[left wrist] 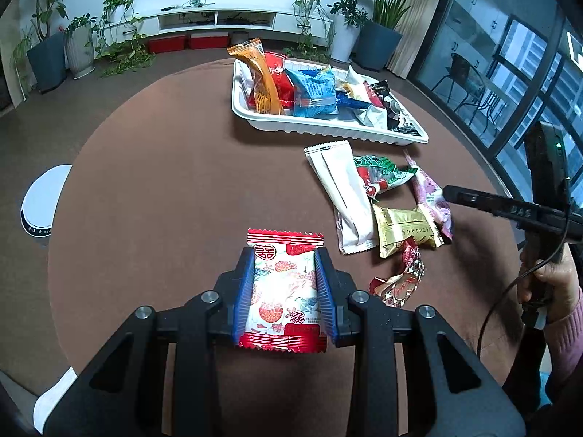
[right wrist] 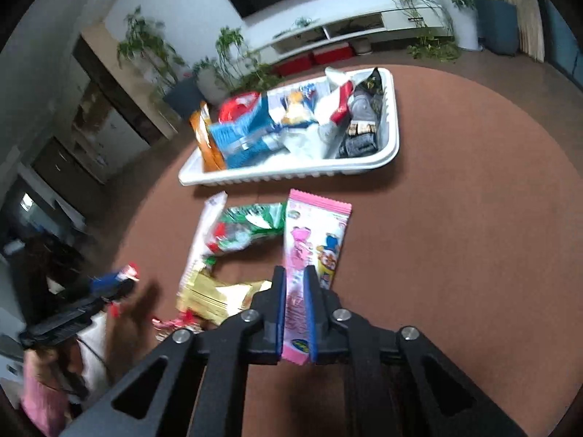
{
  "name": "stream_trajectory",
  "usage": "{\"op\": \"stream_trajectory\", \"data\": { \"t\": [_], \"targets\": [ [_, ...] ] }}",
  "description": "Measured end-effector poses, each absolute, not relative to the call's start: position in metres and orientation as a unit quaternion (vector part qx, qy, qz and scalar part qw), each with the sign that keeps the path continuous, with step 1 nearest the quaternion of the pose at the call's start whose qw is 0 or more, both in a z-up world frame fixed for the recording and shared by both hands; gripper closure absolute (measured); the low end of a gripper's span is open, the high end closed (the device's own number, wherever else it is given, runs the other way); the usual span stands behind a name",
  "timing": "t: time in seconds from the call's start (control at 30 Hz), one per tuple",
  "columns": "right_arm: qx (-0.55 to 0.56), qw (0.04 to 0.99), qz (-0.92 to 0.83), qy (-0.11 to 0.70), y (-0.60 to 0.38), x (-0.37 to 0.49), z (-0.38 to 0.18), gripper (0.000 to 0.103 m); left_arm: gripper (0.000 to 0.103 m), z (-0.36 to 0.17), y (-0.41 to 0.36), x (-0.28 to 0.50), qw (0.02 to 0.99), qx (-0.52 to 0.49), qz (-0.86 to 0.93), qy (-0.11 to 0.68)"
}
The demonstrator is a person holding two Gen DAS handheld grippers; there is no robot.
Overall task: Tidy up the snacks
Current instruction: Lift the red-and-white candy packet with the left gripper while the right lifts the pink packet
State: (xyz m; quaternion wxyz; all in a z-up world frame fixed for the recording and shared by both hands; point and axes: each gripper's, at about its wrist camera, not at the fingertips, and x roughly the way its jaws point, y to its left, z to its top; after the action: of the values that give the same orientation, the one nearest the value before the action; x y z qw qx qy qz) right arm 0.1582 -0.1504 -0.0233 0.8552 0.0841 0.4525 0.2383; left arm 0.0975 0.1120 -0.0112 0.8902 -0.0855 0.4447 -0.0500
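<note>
Red-and-white floral snack packet [left wrist: 282, 291] clamped in left tongs [left wrist: 284, 280]; right tongs [right wrist: 294, 273] pinch a pink cartoon-printed packet [right wrist: 313, 240].

Both wrist views angled down, close; share tray [left wrist: 328, 129] [right wrist: 291, 178].

Loose snack packets [left wrist: 379, 204] lie on the table [left wrist: 164, 182] before the filled tray [left wrist: 328, 127].

red double-happiness signs 囍 on the red-and-white snack packet [left wrist: 285, 287]
</note>
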Motion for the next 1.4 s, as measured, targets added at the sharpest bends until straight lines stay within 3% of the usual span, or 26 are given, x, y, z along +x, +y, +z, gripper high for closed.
{"op": "stream_trajectory", "data": {
  "t": [0.07,0.13,0.27,0.4,0.53,1.0,1.4],
  "targets": [
    [0.049,0.861,0.223,0.455,-0.140,0.160,-0.026,0.070,0.073,-0.012,0.110,0.100,0.890,-0.085,-0.050,0.446],
    [0.021,0.862,0.212,0.460,-0.130,0.163,-0.031,0.061,0.073,-0.013,0.110,0.100,0.890,-0.086,-0.049,0.446],
    [-0.023,0.870,0.200,0.450,-0.112,0.165,-0.037,0.058,0.073,-0.011,0.112,0.099,0.890,-0.088,-0.048,0.445],
    [-0.049,0.877,0.191,0.438,-0.108,0.163,-0.038,0.070,0.073,-0.012,0.113,0.099,0.890,-0.090,-0.047,0.444],
    [0.009,0.872,0.219,0.438,-0.127,0.165,-0.036,0.086,0.073,-0.012,0.113,0.099,0.890,-0.091,-0.049,0.444],
    [0.144,0.853,0.271,0.423,-0.161,0.160,-0.023,0.088,0.073,-0.008,0.113,0.101,0.892,-0.094,-0.057,0.438],
    [0.172,0.859,0.290,0.386,-0.171,0.159,0.003,0.092,0.073,0.000,0.114,0.099,0.897,-0.100,-0.065,0.425]
  ]
}}
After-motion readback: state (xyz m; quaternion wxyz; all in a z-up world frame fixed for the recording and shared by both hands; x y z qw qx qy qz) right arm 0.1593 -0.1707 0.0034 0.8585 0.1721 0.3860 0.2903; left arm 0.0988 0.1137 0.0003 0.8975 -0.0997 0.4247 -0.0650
